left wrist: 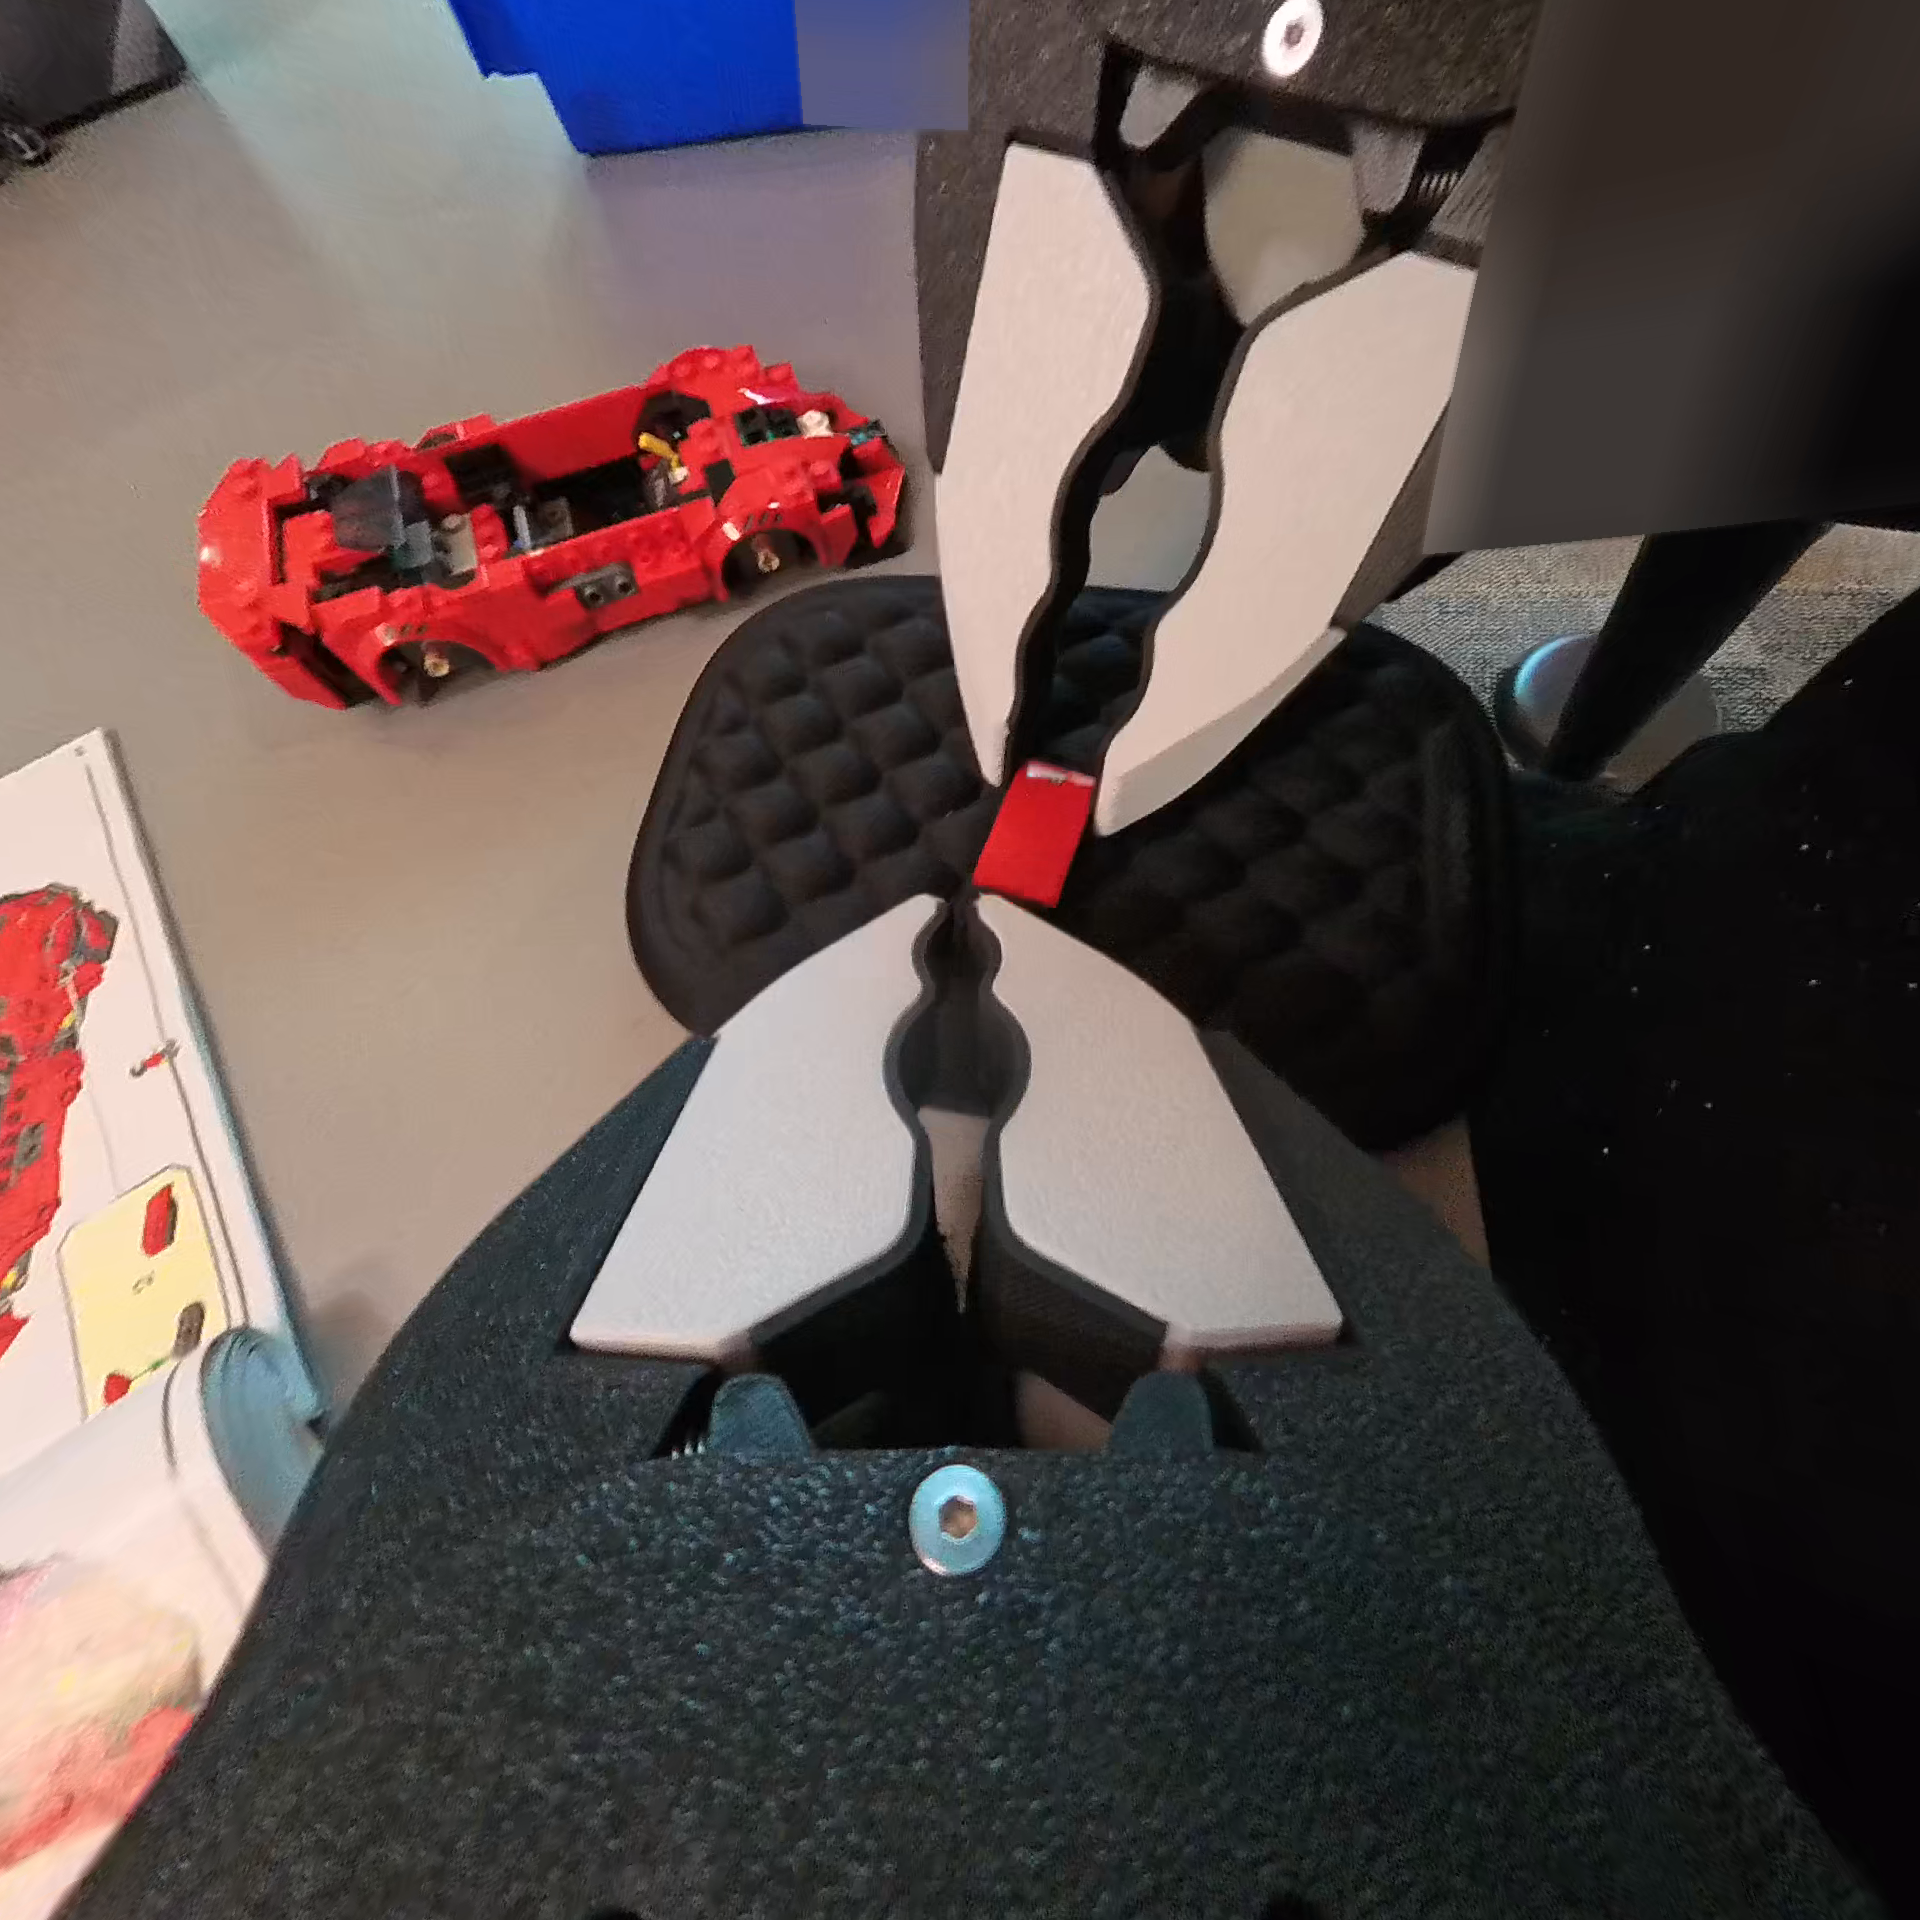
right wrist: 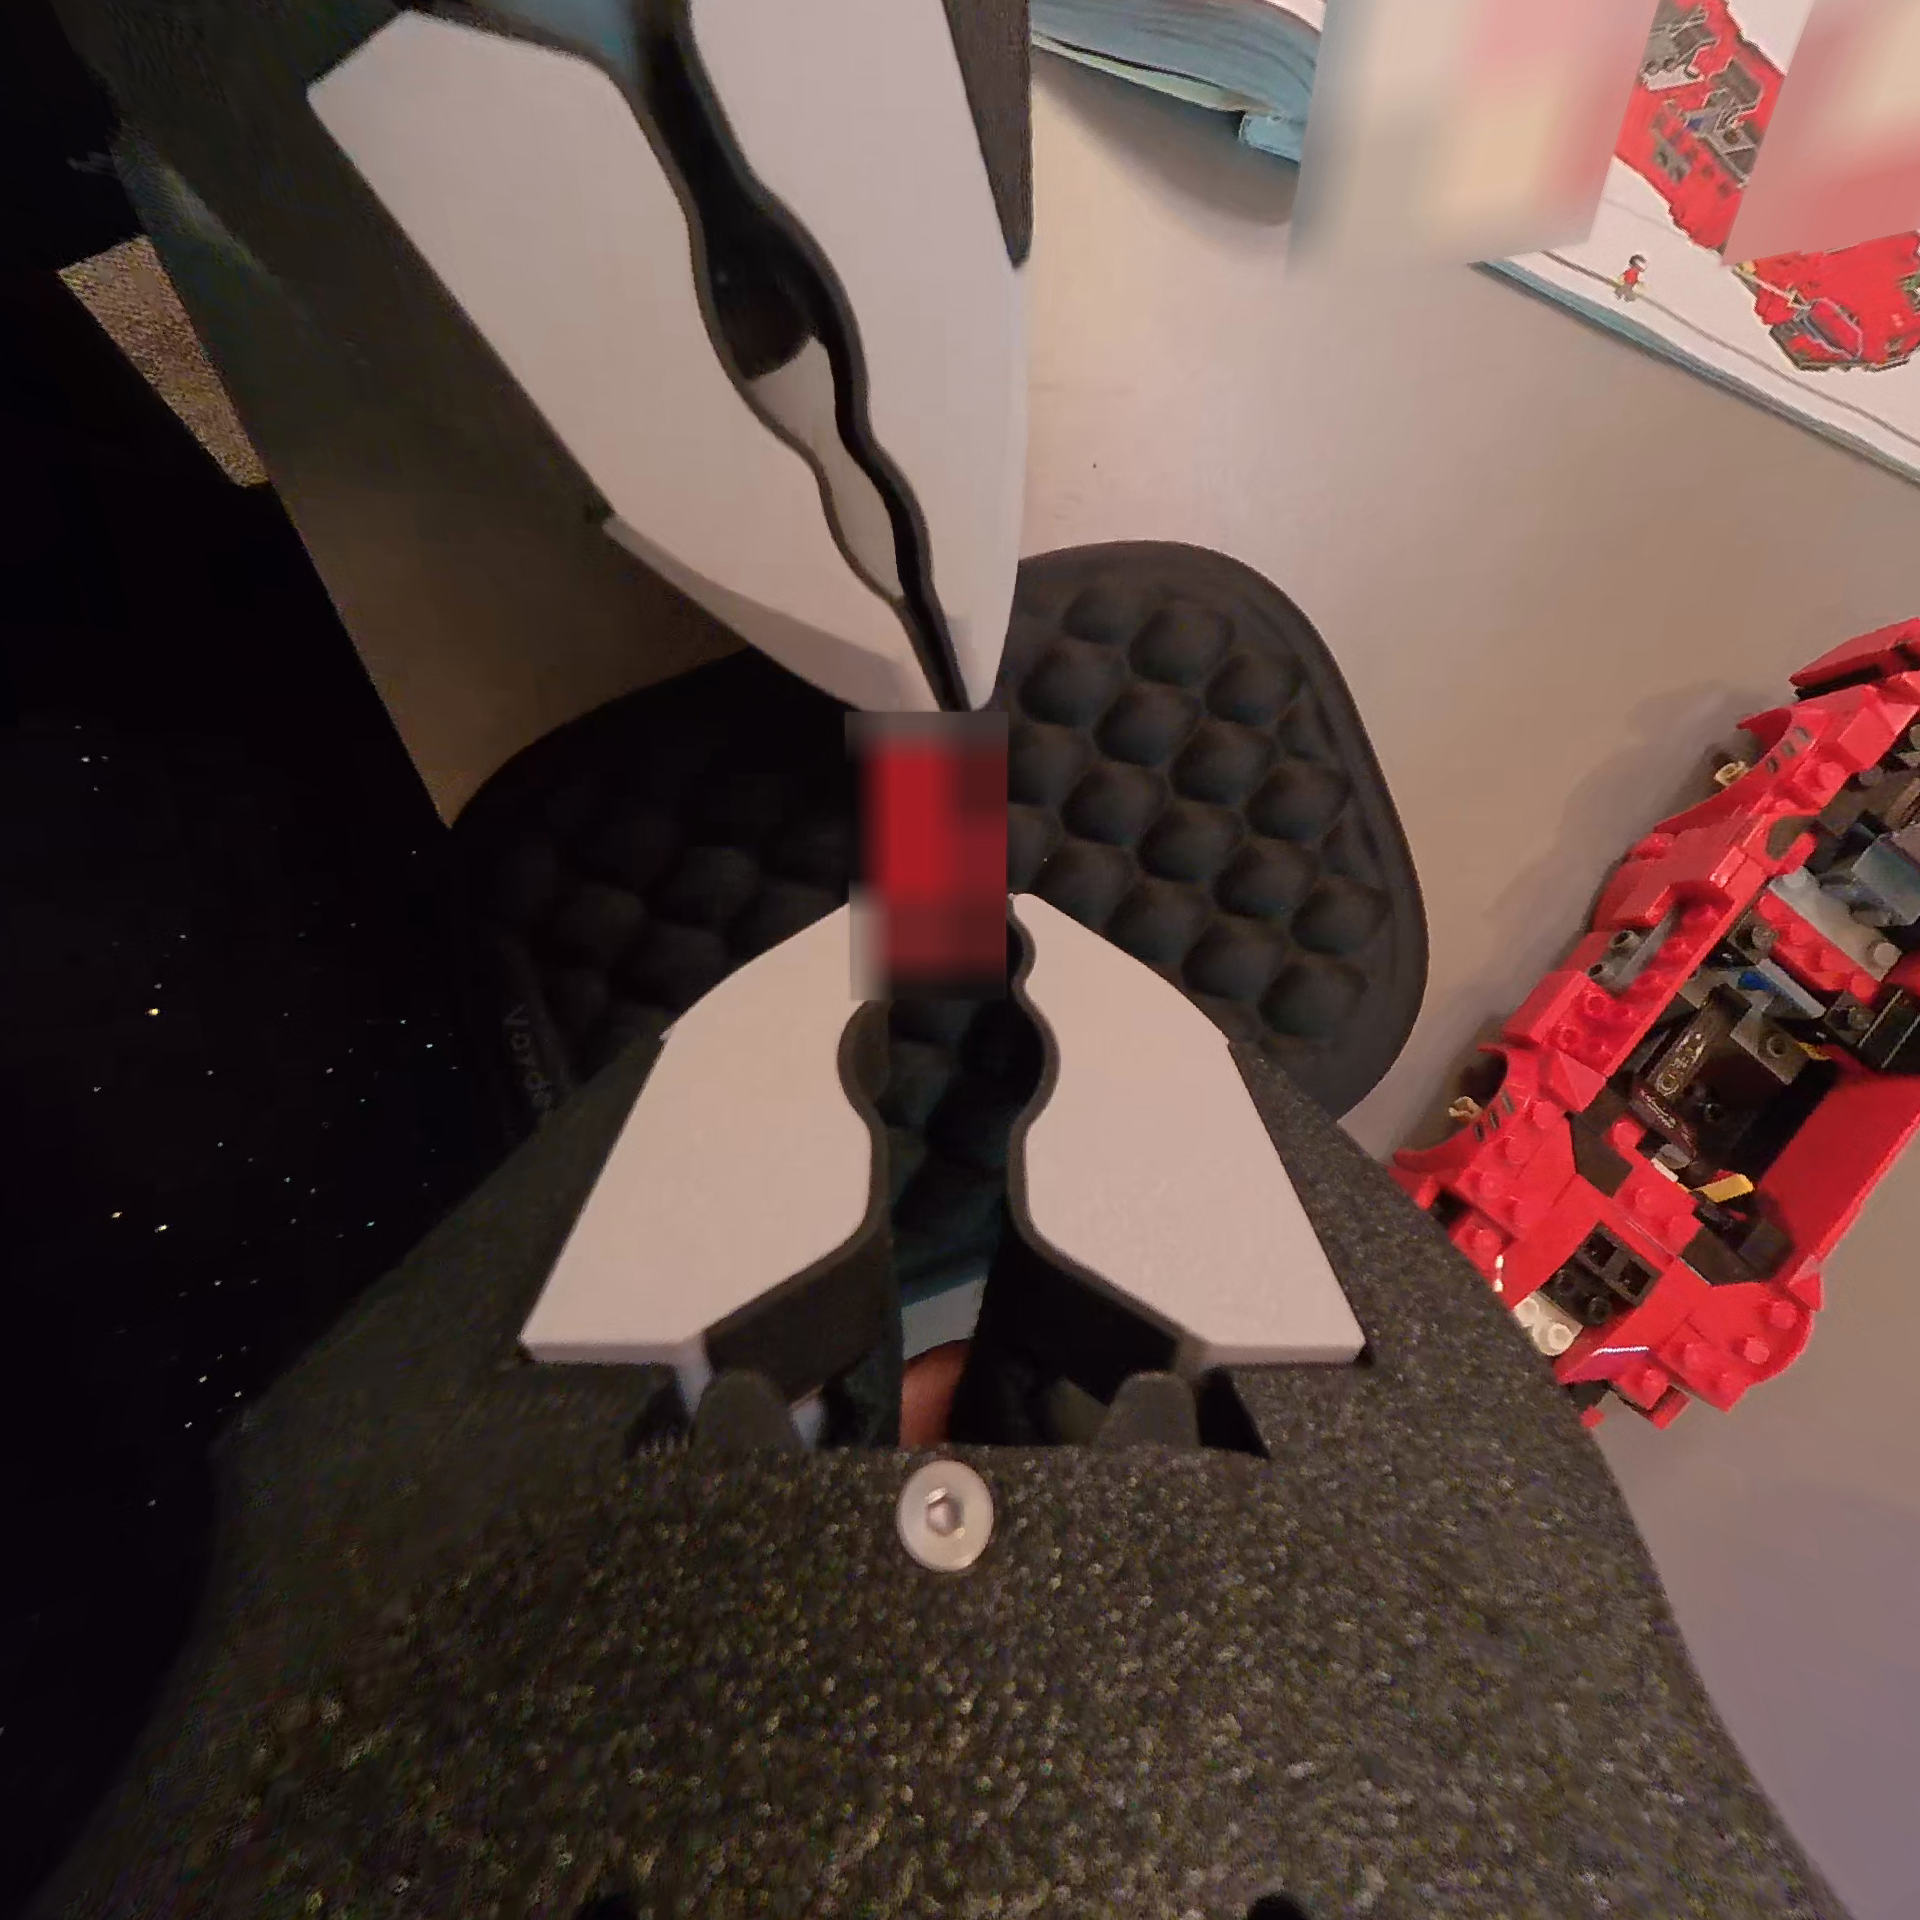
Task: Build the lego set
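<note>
- A small flat red piece (left wrist: 1034, 836) hangs in the air between two claws meeting tip to tip, over the edge of a black quilted seat cushion (left wrist: 831, 748).
- The right gripper (left wrist: 1049, 790), reaching in from above in the left wrist view, pinches the piece's upper end between its pale fingers (left wrist: 1023, 416).
- The left gripper (left wrist: 961, 914) sits just under the piece's lower edge with tips pressed together; whether they grip that edge cannot be told.
- In the right wrist view a mosaic patch covers the piece.
- Left of the claws, well apart, the half-built red car (left wrist: 540, 530) lies on the grey table (left wrist: 416, 260), bare surface all around it.
- Nearer, at the left margin, lies the open instruction booklet (left wrist: 114, 1091).
</note>
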The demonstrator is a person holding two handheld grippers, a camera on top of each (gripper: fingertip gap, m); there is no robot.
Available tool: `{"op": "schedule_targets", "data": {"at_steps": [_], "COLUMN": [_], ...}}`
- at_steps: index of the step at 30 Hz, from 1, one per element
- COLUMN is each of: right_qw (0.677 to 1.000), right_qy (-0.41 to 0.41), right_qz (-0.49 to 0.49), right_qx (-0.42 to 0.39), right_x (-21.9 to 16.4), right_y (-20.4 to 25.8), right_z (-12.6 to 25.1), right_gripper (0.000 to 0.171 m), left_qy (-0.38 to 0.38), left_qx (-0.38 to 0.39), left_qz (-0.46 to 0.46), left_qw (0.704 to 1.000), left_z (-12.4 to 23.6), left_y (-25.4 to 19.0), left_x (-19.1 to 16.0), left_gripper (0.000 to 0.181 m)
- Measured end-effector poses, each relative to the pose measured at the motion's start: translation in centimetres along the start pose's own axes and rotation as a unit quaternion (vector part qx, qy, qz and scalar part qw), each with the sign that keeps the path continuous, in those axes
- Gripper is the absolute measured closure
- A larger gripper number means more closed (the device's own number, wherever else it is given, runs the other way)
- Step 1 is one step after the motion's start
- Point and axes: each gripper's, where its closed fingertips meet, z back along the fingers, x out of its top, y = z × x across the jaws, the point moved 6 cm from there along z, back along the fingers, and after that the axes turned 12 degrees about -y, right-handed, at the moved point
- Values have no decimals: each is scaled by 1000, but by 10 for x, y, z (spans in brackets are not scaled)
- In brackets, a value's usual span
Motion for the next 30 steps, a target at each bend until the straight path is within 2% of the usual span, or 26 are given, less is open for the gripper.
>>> {"op": "schedule_targets", "data": {"at_steps": [4, 8, 13, 20, 25, 28, 30], "right_qw": [1000, 1000, 1000, 1000, 999, 999, 999], "right_qy": [4, 11, 18, 25, 26, 26, 24], "right_qz": [-1, 2, 6, 9, 11, 13, 15], "right_qx": [2, 1, 6, 16, 17, 19, 20], "right_x": [1, 2, 2, 3, 3, 3, 3], "right_y": [0, 0, -1, -2, -2, -2, -2], "right_z": [0, -1, -1, -1, -1, -2, -2], "right_gripper": [153, 153, 154, 153, 154, 154, 154], "left_qy": [-17, -54, -13, 16, -12, -53, -29], "left_qx": [15, -14, -33, -26, -2, -27, -42], "left_qz": [3, -7, -1, 17, 2, -10, -12], "left_qw": [1000, 998, 999, 999, 1000, 998, 999], "left_z": [9, 1, -14, -4, 6, 0, -9], "left_y": [2, -9, -9, -2, 1, -7, -8], "left_x": [6, 18, 4, -6, 3, 15, 9], "left_gripper": [180, 180, 181, 181, 181, 180, 180]}}
